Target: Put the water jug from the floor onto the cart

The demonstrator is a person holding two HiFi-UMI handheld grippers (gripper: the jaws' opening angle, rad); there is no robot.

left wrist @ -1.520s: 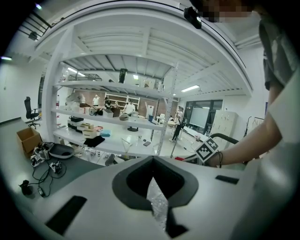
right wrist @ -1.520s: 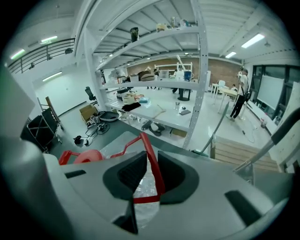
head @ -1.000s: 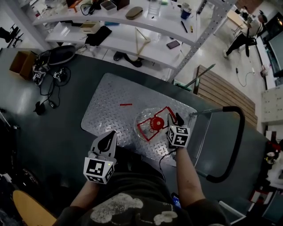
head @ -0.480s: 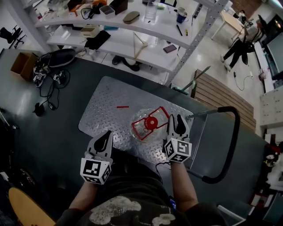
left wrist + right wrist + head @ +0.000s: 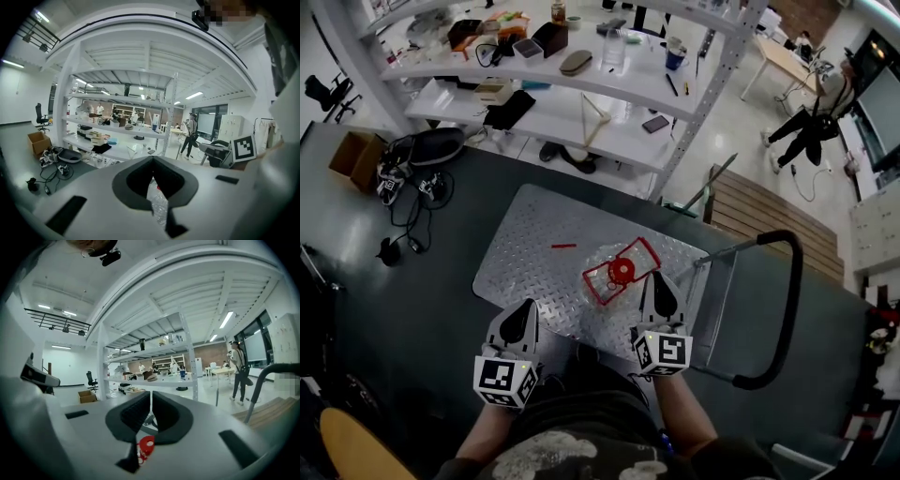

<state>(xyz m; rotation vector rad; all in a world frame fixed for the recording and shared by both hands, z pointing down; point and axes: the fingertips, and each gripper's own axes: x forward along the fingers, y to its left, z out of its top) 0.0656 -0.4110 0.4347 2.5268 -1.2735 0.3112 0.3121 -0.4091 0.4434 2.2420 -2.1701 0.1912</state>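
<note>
Dark floor (image 5: 394, 300) filled most of the head view, w/ a white shelving rack (image 5: 581, 89) across the top, loaded w/ small bits. Mid-frame stood the cart (image 5: 534, 234), diamond-plate deck, black loop handle (image 5: 795, 281) at the R end. A wood pallet (image 5: 769, 206) lay just beyond that, and a cardboard box (image 5: 352, 155) sat well off to the L near a tangle of cables (image 5: 412, 211). The water jug (image 5: 622, 272), clear w/ red cap & red carry frame, sat on the deck toward the handle end, off the floor. R gripper (image 5: 658, 281) hung just by the jug's near side. Its fingers (image 5: 133, 413) had just been closing & stood nearly together, only a slit left, nothing btwn them, the red cap showing below. L gripper (image 5: 525, 307) was at the deck's near edge, apart from the jug, fingers (image 5: 136, 180) together at the tips, empty. A thin red stick (image 5: 563, 246) lay on the deck L of the jug.
</note>
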